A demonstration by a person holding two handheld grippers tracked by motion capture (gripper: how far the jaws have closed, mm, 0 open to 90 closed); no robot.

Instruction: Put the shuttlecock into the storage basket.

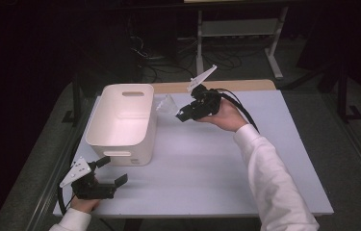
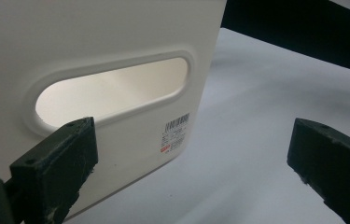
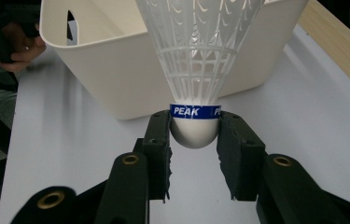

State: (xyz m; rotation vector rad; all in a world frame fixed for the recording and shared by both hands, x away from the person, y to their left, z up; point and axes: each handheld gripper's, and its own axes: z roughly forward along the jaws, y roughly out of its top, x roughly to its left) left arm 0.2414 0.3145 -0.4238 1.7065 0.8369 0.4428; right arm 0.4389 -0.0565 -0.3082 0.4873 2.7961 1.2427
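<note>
A white plastic shuttlecock (image 3: 196,70) with a blue band around its cork is pinched at the cork by my right gripper (image 3: 194,135), its skirt pointing away from me. In the high view the right gripper (image 1: 182,114) hovers above the table just right of the white bin (image 1: 120,118), and the shuttlecock (image 1: 166,104) reaches toward the bin's right rim. My left gripper (image 1: 112,170) rests low at the table's front left, open and with nothing between its fingers. It faces the bin's near wall (image 2: 116,46) with the handle slot.
The bin stands on a pale table (image 1: 216,159) whose far edge is a wooden strip (image 1: 236,85). A barcode label (image 2: 175,133) sits on the bin's near wall. Beyond the table are a metal frame (image 1: 238,33) and cables on the dark floor.
</note>
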